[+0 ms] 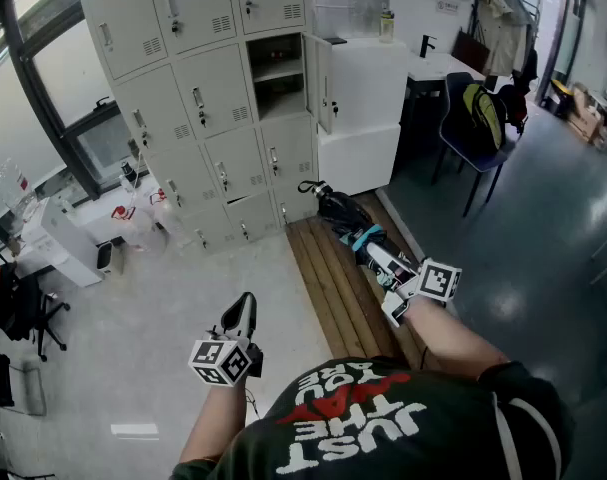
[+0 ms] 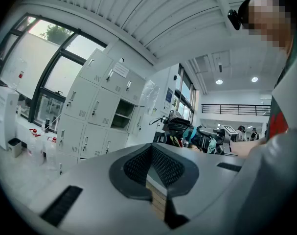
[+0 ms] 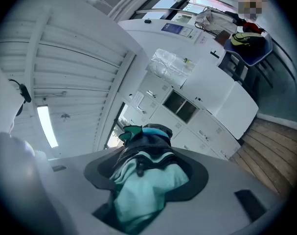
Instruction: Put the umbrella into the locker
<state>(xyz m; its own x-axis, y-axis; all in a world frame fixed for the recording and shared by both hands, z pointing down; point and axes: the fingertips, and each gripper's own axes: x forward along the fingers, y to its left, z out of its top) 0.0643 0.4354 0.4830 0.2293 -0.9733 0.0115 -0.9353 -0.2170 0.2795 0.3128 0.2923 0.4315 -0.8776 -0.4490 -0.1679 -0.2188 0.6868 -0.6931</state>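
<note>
The folded black and teal umbrella (image 1: 351, 228) is held nearly level over the wooden bench (image 1: 328, 293), its curved handle end pointing toward the lockers. My right gripper (image 1: 385, 266) is shut on its near end; in the right gripper view the teal and black fabric (image 3: 150, 185) fills the space between the jaws. The grey locker bank (image 1: 198, 98) has one open compartment (image 1: 280, 76) with its door (image 1: 361, 86) swung right. My left gripper (image 1: 242, 315) hangs over the floor, shut and holding nothing. In the left gripper view the open compartment (image 2: 122, 122) and the umbrella (image 2: 183, 128) are both visible.
A blue chair with a yellow-black backpack (image 1: 481, 118) stands at the right beside a white desk (image 1: 438, 66). White bins and bottles (image 1: 78, 246) line the window wall at the left. Pale floor (image 1: 183, 288) lies between me and the lockers.
</note>
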